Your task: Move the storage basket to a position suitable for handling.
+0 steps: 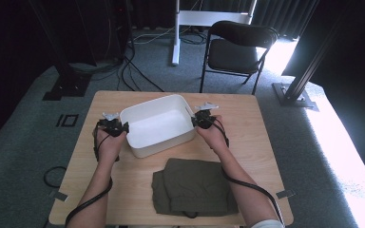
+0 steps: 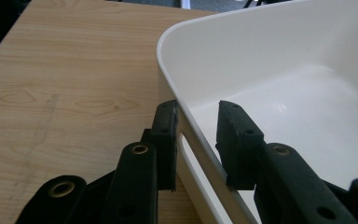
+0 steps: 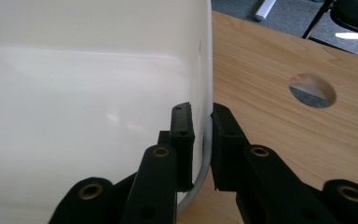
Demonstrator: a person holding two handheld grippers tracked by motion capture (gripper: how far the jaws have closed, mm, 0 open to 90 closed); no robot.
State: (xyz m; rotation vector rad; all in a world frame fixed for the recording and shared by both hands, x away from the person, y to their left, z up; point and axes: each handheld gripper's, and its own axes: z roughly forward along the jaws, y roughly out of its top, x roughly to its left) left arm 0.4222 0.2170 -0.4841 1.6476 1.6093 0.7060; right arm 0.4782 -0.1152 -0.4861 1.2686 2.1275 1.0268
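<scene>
At mid-tabletop (image 1: 247, 123) sits my empty white rectangular plastic bin (image 1: 158, 124), light, stiff, probably slick; left gripper (image 2: 196, 135) straddles one rim with jaws apart, right gripper (image 3: 200, 140) pinches the opposite rim.

Glossy smooth white plastic bin (image 1: 158, 124); matt light wood-grain table (image 1: 247, 118); matt olive cloth (image 1: 195, 187); matt black tongs (image 2: 196, 135).

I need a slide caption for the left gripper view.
Left tongs straddling the white bin's wall, one jaw outside, one inside, above the wooden table.
</scene>
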